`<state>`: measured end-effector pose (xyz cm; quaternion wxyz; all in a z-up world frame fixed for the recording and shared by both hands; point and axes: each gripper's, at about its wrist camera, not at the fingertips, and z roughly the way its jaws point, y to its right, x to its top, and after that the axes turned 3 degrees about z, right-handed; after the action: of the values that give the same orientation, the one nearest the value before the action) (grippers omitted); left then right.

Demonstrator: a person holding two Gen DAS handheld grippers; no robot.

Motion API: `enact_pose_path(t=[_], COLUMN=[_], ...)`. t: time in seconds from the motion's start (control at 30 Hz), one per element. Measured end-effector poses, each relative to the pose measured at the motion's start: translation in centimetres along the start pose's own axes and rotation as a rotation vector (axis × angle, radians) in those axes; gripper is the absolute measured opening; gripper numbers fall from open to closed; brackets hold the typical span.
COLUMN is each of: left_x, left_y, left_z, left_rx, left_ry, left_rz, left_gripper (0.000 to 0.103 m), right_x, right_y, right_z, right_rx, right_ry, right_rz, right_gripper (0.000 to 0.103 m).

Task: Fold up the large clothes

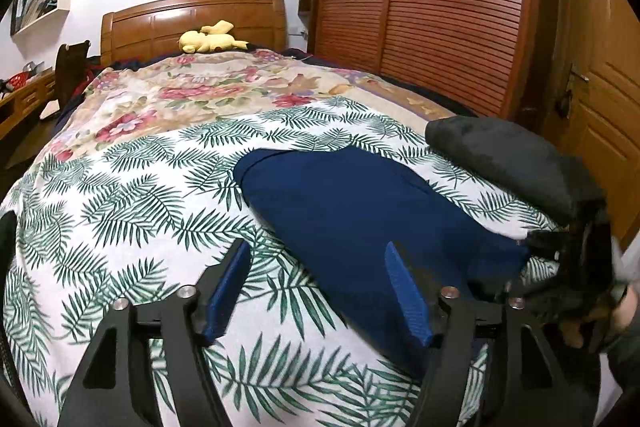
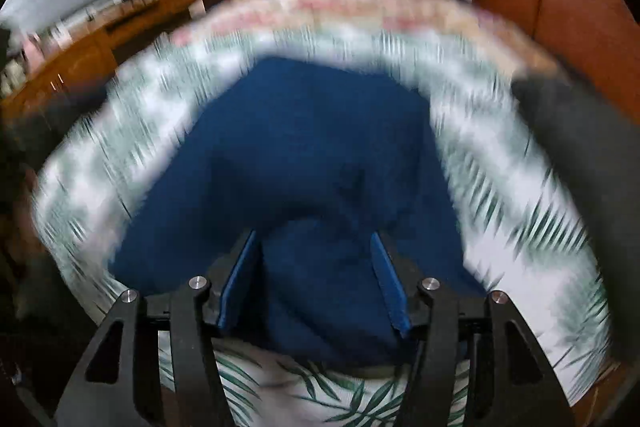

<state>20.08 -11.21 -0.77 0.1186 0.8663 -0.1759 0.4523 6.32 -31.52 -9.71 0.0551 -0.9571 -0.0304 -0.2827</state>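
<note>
A folded navy garment [image 1: 352, 211], matte knit with rounded edges, lies on the palm-leaf bedsheet [image 1: 120, 195], with a dark grey folded pile [image 1: 504, 159] just beyond its far right corner. The left gripper [image 1: 320, 291] has jaws spread wide, gripping nothing, ribbed blue pads at the garment's near edge. The right gripper [image 2: 316, 283] stands partly open over a navy fold, pads apparently clear of the cloth. The right view is motion-blurred.
</note>
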Motion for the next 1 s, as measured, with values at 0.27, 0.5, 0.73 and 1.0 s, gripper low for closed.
enact_pose_path(t=[0.27,0.5,0.73,1.0], left_x=[1.8,3.7,5.8,7.0], left_y=[-1.5,-3.3,-5.0,-6.0], left_z=[3.8,8.2,13.1,17.6], left_rx=[-0.036,-0.029,-0.011,-0.001], left_ry=[-0.014,-0.049,-0.105,-0.168], left_rz=[-0.007,-0.014,-0.026,-0.063], left_gripper=[0.080,0.080,0.080,0.080], right_x=[-0.6,0.0,-1.1,-1.8], right_y=[1.2,4.1,5.7,6.1], right_z=[-3.7,-5.6,-1.9,-0.3], right_rx=[-0.036,-0.101,-0.065,-0.011], right_ry=[0.105,0.141,0.037,0.007], right_rz=[0.041,0.096,0.178,0.223], right_gripper=[0.059,0.078,0.079,0.079])
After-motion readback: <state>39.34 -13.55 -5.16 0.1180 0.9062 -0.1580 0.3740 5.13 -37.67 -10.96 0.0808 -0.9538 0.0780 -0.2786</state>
